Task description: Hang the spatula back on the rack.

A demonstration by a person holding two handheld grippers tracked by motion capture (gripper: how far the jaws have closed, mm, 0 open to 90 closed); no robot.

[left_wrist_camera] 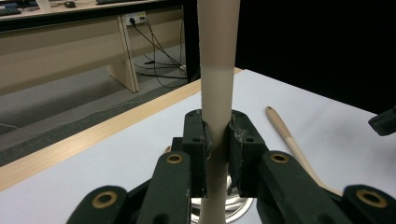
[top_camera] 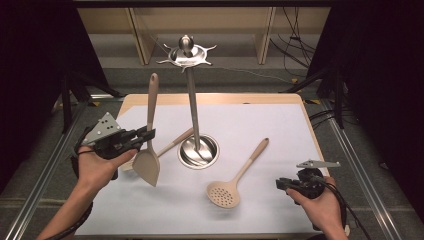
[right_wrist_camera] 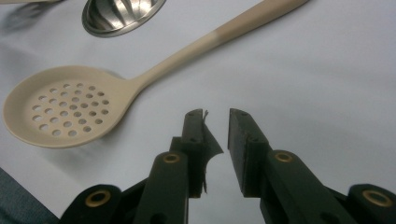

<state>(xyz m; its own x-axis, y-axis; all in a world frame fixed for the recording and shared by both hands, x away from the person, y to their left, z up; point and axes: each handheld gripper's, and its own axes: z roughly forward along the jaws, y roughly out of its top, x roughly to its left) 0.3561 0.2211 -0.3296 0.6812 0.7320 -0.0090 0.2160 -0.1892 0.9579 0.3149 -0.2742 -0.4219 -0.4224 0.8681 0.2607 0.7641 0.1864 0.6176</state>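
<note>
White paper [top_camera: 260, 125] covers the wooden table [top_camera: 210, 98], dark curtains hang at both sides of the high view, and pale wooden furniture stands on the floor beyond the far edge. At centre frame a steel utensil stand [top_camera: 198, 150] rises from its round base on the paper, its hook crown up near the top of the picture.

Left of centre in the high view, the left gripper [top_camera: 146, 136] is clamped on the handle of a beige spatula [top_camera: 149, 145]. The spatula hangs nearly upright, blade down at the lower left of the stand's base and off the paper, handle tip pointing up toward the top of the frame. In the left gripper view the two black pads press the handle [left_wrist_camera: 215, 93] from both sides, dead centre of the picture.

Behind the spatula's blade another beige handle [top_camera: 175, 142] lies on the paper, slanting up toward the stand's base; its head is hidden.

Lower centre in the high view, a slotted spoon [top_camera: 235, 175] lies flat on the paper, holed bowl toward the bottom, handle angling up to the right.

At the lower right, the right gripper [top_camera: 278, 184] hovers low, jaws apart with nothing between them. In the right gripper view the spoon's bowl [right_wrist_camera: 63, 112] sits to the upper left of the jaw tips, near but not touching.
</note>
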